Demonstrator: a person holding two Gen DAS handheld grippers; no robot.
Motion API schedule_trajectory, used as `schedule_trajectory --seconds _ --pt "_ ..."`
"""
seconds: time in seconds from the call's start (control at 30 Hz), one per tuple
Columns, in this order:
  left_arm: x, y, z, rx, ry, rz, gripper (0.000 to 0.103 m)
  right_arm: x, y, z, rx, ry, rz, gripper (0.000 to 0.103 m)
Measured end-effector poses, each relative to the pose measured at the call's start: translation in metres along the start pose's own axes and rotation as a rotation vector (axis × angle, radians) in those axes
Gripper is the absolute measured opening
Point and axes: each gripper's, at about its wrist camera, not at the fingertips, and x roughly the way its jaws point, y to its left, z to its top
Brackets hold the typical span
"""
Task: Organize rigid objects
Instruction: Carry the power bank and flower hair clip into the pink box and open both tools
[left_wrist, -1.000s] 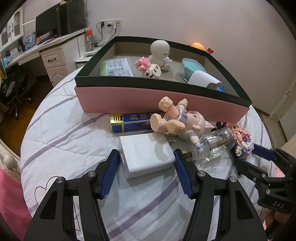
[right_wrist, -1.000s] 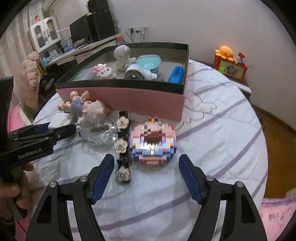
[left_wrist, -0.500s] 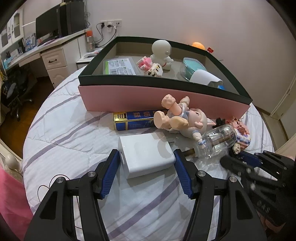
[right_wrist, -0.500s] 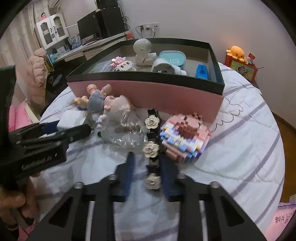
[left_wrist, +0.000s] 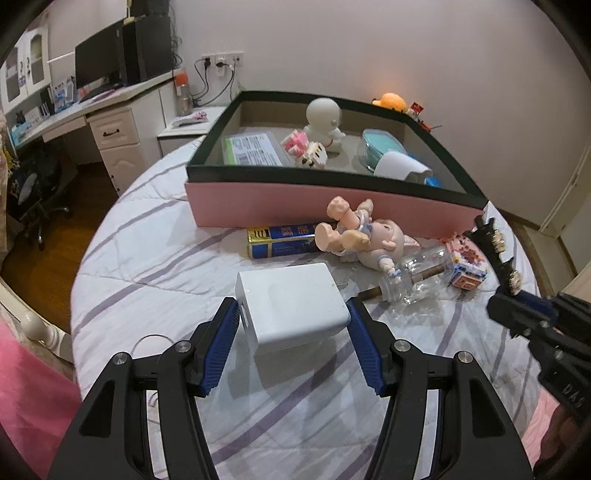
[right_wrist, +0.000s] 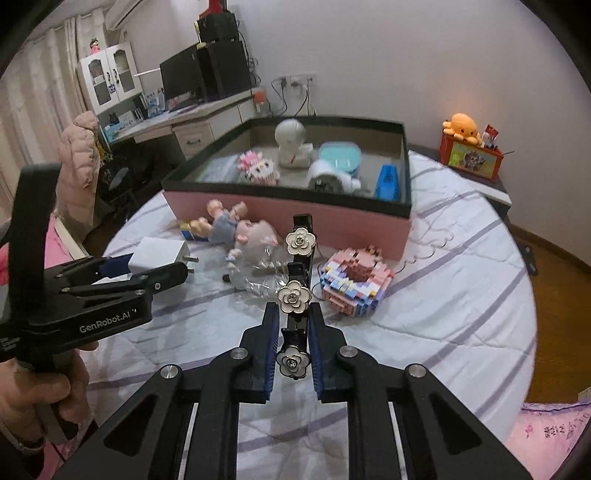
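Gripping: the right tongs (right_wrist: 293, 347) are closed on a black hair clip (right_wrist: 298, 280) set with three white flower ornaments, pinching its near end; the clip juts forward, lifted above the bedspread (right_wrist: 461, 302).
Left tongs (left_wrist: 293, 332): spread wide, blue pads on either side of a white charger block (left_wrist: 291, 304) that lies on the bedspread; whether the pads touch its sides I cannot tell.
Box: a pink box (left_wrist: 332, 206) with a dark rim sits at the far side of the bed, holding a white figurine (left_wrist: 325, 118), a pink-and-white brick toy (left_wrist: 304, 149), a teal lidded container (left_wrist: 380, 146), a printed packet (left_wrist: 255, 149) and a blue item (right_wrist: 388, 181).
In front of the box: a blue-and-gold carton (left_wrist: 282, 242) lies just beside the wall, a baby doll (left_wrist: 364, 236) resting partly over it.
Right of the doll: a clear glass bottle (left_wrist: 421, 275) lies on its side, with a pastel brick model (right_wrist: 356, 278) just beyond it.
Background: a desk (left_wrist: 110, 103) with a monitor stands by the wall.
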Motion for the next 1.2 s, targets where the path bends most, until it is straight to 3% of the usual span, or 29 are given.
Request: schedule_trajectory --seconds 0.3,0.67,0.93,1.2 --pt "-0.030 0.000 0.020 0.010 -0.074 0.001 0.061 -0.028 0.006 0.022 -0.035 -0.082 -0.019 0.015" --pt "-0.041 0.000 0.064 0.032 -0.167 0.018 0.061 -0.024 0.000 0.063 -0.057 -0.140 -0.038 0.015" --pt "-0.016 -0.008 0.110 0.061 -0.196 0.029 0.061 0.015 -0.023 0.111 -0.023 -0.125 -0.042 0.015" --pt "0.032 -0.026 0.147 0.094 -0.165 0.016 0.061 0.065 -0.040 0.139 -0.004 -0.056 -0.045 0.015"
